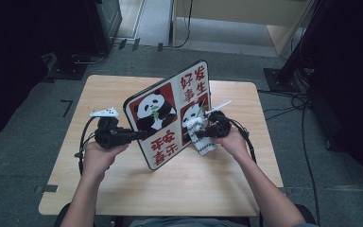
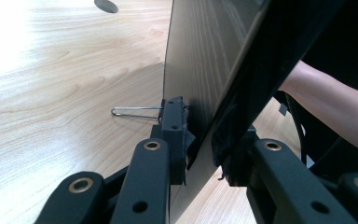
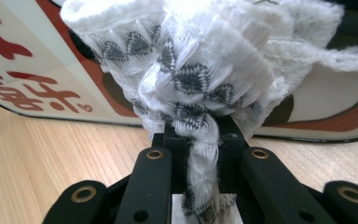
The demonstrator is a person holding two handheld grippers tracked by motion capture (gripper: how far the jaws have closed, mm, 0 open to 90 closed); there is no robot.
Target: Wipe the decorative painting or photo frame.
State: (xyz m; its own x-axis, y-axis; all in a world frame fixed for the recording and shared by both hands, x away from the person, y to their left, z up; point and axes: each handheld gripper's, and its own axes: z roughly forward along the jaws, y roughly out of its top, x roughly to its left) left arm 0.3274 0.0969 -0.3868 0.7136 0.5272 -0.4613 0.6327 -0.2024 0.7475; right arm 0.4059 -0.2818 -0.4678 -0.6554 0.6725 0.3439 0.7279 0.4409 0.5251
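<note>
Panda board (image 1: 170, 113) stands tilted on the tabletop (image 1: 123, 179), one bottom corner down on the wood, its printed face turned toward the person. The face carries two panda pictures on red squares and red characters on white. Left claw (image 1: 139, 135) is clamped on the board's left edge; in the left gripper view the board (image 2: 200, 60) runs up between the two black jaws, whose pads press on it from both sides, and the claw (image 2: 205, 149) holds it there. The board's back looks like plain grey wood grain from that side. A thin wire loop (image 2: 133, 111) sticks out level from the left jaw's pad, above the tabletop (image 2: 51, 93).

Right claw (image 1: 194, 134) is closed on a white cloth (image 1: 198, 130) with a grey diamond pattern. In the right gripper view the cloth (image 3: 205, 60) bunches up in front of the jaws, and a twisted strand of it runs down between them, pinched tight at the claw (image 3: 200, 140). The bunched cloth lies against the board's face (image 3: 37, 60), over the lower right panda picture as the high view gives it. A tail of cloth hangs below the right hand (image 1: 231, 142) toward the tabletop. The left hand (image 1: 99, 156) grips its tool beside the board's left edge.
</note>
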